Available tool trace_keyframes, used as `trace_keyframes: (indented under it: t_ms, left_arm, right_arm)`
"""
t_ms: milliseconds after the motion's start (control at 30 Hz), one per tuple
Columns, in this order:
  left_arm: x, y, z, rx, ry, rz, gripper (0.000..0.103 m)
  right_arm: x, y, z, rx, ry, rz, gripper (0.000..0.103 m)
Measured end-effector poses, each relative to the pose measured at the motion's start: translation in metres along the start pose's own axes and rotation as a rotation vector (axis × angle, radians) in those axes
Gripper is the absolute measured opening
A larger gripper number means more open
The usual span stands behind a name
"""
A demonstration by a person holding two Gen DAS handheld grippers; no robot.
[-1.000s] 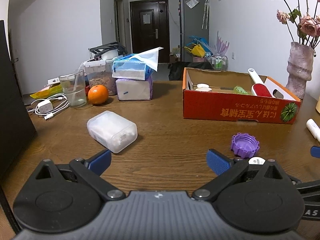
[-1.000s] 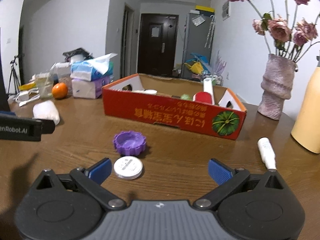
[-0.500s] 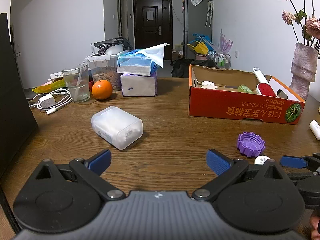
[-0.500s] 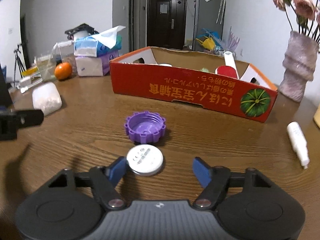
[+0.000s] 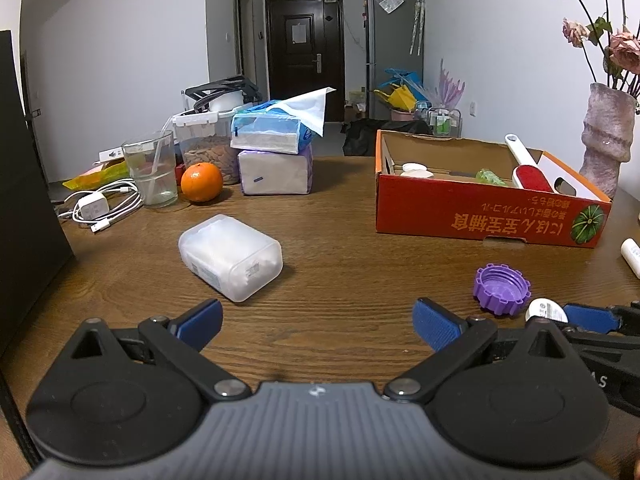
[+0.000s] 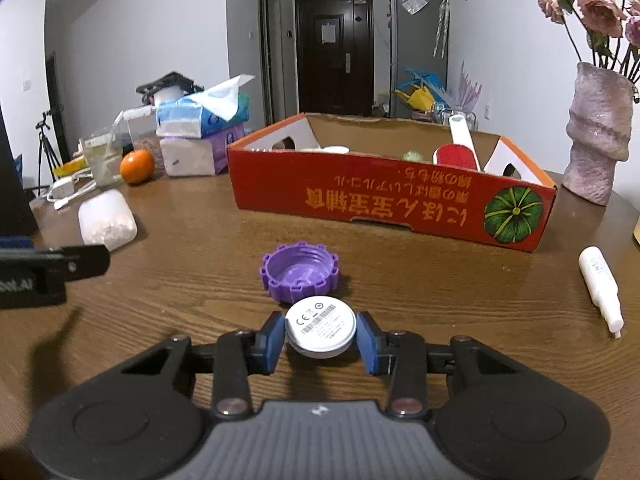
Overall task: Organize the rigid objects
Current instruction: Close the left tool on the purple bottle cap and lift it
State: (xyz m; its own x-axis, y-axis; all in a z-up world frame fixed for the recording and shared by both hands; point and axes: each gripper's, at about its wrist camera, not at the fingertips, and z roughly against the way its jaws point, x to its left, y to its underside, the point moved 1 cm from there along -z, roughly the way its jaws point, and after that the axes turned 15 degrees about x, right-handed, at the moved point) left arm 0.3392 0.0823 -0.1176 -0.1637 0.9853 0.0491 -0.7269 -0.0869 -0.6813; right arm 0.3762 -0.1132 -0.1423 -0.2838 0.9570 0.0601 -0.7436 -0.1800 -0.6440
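Observation:
My right gripper (image 6: 320, 340) is shut on a small white round disc (image 6: 320, 326), low over the wooden table (image 6: 400, 280). A purple screw cap (image 6: 301, 272) lies just beyond the disc; both also show in the left wrist view, the cap (image 5: 502, 289) and the disc (image 5: 546, 311). My left gripper (image 5: 316, 320) is open and empty above the table. A translucent plastic box (image 5: 230, 255) lies ahead and left of it. The red cardboard box (image 6: 392, 196) holds a lint roller (image 6: 458, 152) and small items. A white tube (image 6: 600, 284) lies to the right.
At the back left stand tissue packs (image 5: 274, 152), an orange (image 5: 201, 182), a glass (image 5: 151, 168), a food container (image 5: 206, 148) and a charger with cable (image 5: 94, 208). A vase with flowers (image 6: 598, 160) stands at the back right. A dark panel (image 5: 28, 200) borders the left.
My right gripper has moved forward and left onto the white disc and closed its jaws on it. My left gripper stayed open and drew back a little.

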Motion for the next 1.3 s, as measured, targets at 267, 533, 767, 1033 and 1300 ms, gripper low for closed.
trace_keyframes:
  t_ms: [267, 533, 767, 1033, 1300]
  left_arm:
    - [-0.009, -0.003, -0.001, -0.008, 0.011, 0.002, 0.103]
    - [-0.028, -0.007, -0.006, 0.008, 0.033, 0.005, 0.103]
    - [-0.051, -0.010, -0.011, 0.016, 0.040, 0.026, 0.103]
    - [-0.079, -0.012, -0.014, 0.017, 0.058, 0.014, 0.103]
    - [-0.111, -0.012, -0.021, 0.040, 0.086, -0.041, 0.103]
  right_arm:
    - [-0.010, 0.000, 0.015, -0.050, -0.002, -0.018, 0.038]
    - [-0.025, -0.002, 0.021, -0.076, -0.013, -0.047, 0.038]
    - [-0.049, -0.003, 0.026, -0.094, -0.001, -0.077, 0.038]
    - [-0.085, -0.003, 0.029, -0.115, 0.026, -0.112, 0.038]
    - [-0.115, -0.004, 0.029, -0.129, 0.062, -0.142, 0.038]
